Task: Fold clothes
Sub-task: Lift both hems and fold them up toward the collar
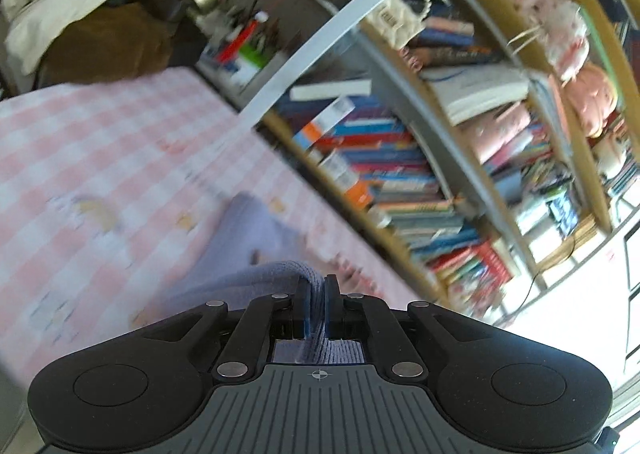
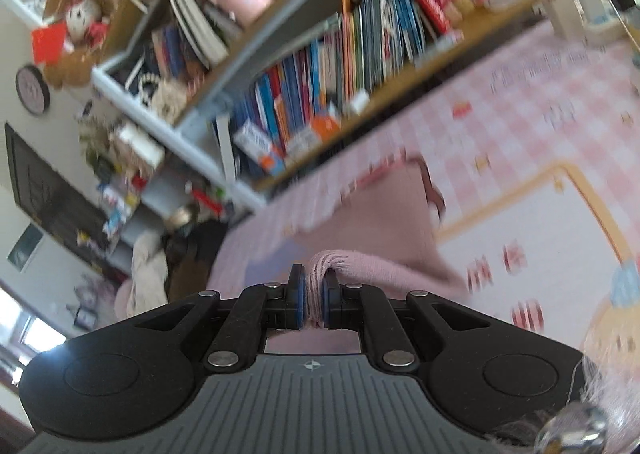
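Left tool [image 1: 317, 304]: clamped on bunched edge of lavender knitted garment [image 1: 256, 238], trailing toward 10 o'clock.
Right tool [image 2: 314, 304]: clamped on fringed pink knitted fabric [image 2: 384, 226], draping toward 1 o'clock.
Surface: pink checked bed cover [image 1: 100, 142].
Progress: early; no finished fold visible.

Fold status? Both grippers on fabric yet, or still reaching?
Done: both have grabbed. The left gripper is shut on lavender knit fabric; the right gripper is shut on pink knit fabric. In hand: the cloth trails from the jaws down to the pink checked sheet. Left: no finished fold shows; the frames cannot tell whether this is one garment or two.
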